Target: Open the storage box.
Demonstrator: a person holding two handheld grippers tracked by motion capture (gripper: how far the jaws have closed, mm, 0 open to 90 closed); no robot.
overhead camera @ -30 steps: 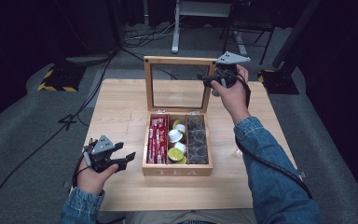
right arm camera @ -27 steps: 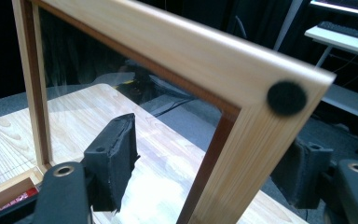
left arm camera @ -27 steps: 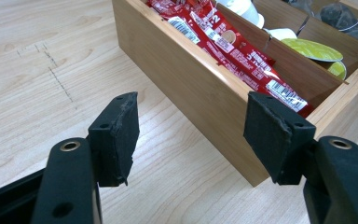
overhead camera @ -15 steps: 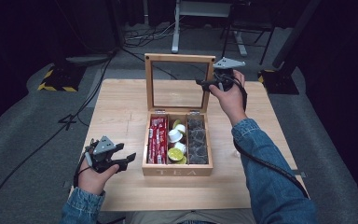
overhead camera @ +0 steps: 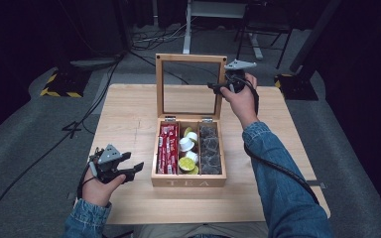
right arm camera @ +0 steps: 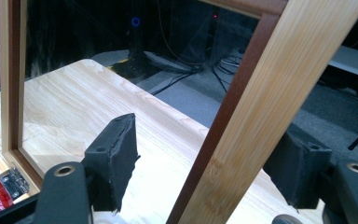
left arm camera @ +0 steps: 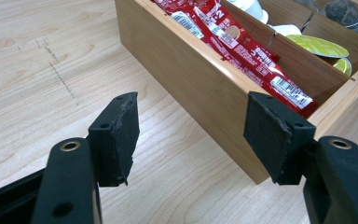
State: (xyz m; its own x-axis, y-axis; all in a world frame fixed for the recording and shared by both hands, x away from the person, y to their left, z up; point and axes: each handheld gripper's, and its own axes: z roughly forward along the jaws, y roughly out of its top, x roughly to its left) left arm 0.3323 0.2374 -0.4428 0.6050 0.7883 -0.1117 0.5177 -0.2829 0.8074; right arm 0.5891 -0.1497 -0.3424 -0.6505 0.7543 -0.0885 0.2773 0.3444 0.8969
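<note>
The left gripper (overhead camera: pixel 129 170) sat at the near left of the table (overhead camera: pixel 129 114), its jaws standing well apart with nothing between them. In the left gripper view its two black pads (left arm camera: pixel 119 135) framed bare tabletop, and the near left corner of the tea box (overhead camera: pixel 188 181) lay just beyond the right pad, close to it but apart. Past that pad, inside the box, red sachets (left arm camera: pixel 242 51) filled the nearest compartment; farther on, in the middle one, lay white and yellow-green capsules (left arm camera: pixel 319 46), and dark tea bags (overhead camera: pixel 209 148) filled the compartment farthest from these fingers.

The lid (overhead camera: pixel 190 58) of the box stood upright on its hinges, a wooden frame around a clear pane.

The right gripper (overhead camera: pixel 220 88) was held at the right-hand post of that lid, a little below its top corner. Its jaws were parted on either side of the post: in the right gripper view the wooden post (right arm camera: pixel 256 116) rose between the two pads, one pad on the inner, pane side with a clear gap to the wood, the other behind the outer side. Whether that farther pad touched the frame could not be told, as the post hid its face. The jaws did not clamp the post.
</note>
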